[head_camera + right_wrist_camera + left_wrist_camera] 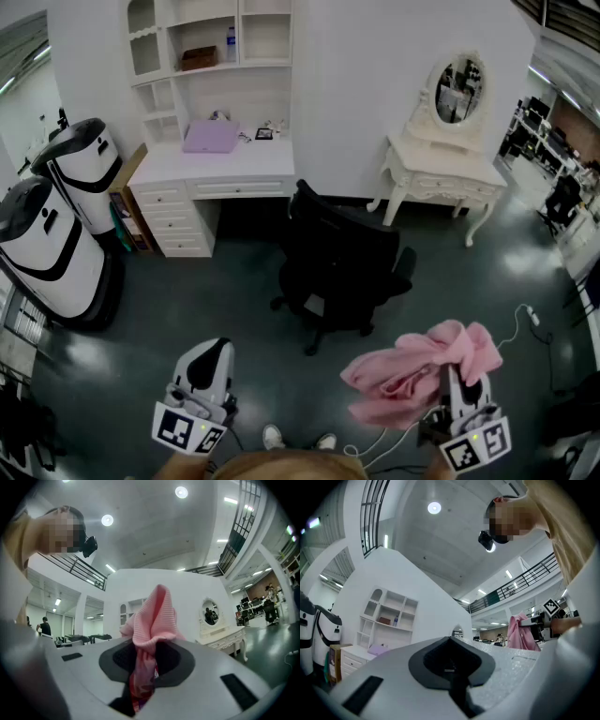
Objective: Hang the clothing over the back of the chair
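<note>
Pink ribbed knit is my load. In the head view the pink garment [419, 373] sits bunched at 4 o'clock, draped over the nose of my right hand-held gripper [459, 394]. That gripper is clamped on one fold, so the rest hangs loose and off the floor [187, 300]. My left hand-held gripper [212, 367] waits at 7 o'clock, apart from the cloth and carrying nothing. The black office chair [339, 258] stands near the centre, between me and the white bench [216, 167] at 11 o'clock. The approach looks open to me: bare floor lies all round the chair, and the white vanity table [441, 167] at 1 o'clock is well apart from it. A pale cable [514, 336] trails over the floor at 4 o'clock, something to step around.

In the left gripper view, the left hand-held gripper [451, 667] has its jaws together with nothing between them. The garment [519, 632] hangs at 3 o'clock. I judge this side is kept free to catch a loose hem and spread the cloth over the backrest edge.

In the right gripper view, the right hand-held gripper [145, 677] is pinched on the garment [152, 630], whose ribbed fold rises from between the pads at the centre. It hides part of my line ahead. The vanity mirror [210, 613] shows at 3 o'clock, and I cannot pick out the chair here.
</note>
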The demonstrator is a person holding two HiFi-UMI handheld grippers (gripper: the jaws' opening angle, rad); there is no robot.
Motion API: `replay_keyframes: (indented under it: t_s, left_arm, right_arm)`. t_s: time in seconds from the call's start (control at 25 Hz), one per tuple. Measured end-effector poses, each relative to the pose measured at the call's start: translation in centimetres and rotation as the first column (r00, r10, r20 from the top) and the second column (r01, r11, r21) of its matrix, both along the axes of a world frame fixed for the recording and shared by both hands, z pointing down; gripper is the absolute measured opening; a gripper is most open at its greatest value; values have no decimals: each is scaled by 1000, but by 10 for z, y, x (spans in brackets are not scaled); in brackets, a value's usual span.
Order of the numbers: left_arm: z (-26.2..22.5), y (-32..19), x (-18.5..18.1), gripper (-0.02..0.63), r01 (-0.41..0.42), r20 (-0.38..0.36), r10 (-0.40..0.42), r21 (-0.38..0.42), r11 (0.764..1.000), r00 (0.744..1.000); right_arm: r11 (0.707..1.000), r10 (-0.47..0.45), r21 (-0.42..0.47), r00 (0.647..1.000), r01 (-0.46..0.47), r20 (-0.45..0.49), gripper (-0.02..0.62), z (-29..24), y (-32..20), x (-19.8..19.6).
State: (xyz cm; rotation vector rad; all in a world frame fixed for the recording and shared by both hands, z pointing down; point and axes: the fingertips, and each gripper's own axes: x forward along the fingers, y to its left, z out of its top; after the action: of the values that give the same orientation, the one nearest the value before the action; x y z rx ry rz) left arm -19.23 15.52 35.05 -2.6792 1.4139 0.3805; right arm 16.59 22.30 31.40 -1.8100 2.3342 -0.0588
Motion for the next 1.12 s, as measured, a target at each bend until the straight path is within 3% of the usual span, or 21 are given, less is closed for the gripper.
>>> replay_keyframes:
  t_s: [0.32, 0.76, 1.12]
  left_arm:
    - [0, 11, 13, 3, 35, -3, -35, -12, 999, 999]
    - [-3, 44, 63, 3, 108, 11, -108, -18, 994, 994]
    - [27, 61, 86, 3, 171, 51, -167, -93, 981, 985]
  right_arm:
    - [999, -48, -11, 999, 48, -6, 77, 1, 1, 7]
    - [991, -132, -6, 991, 132, 26, 77, 7, 13, 60]
    - [976, -205, -75, 979, 206, 19, 77, 58, 1, 90]
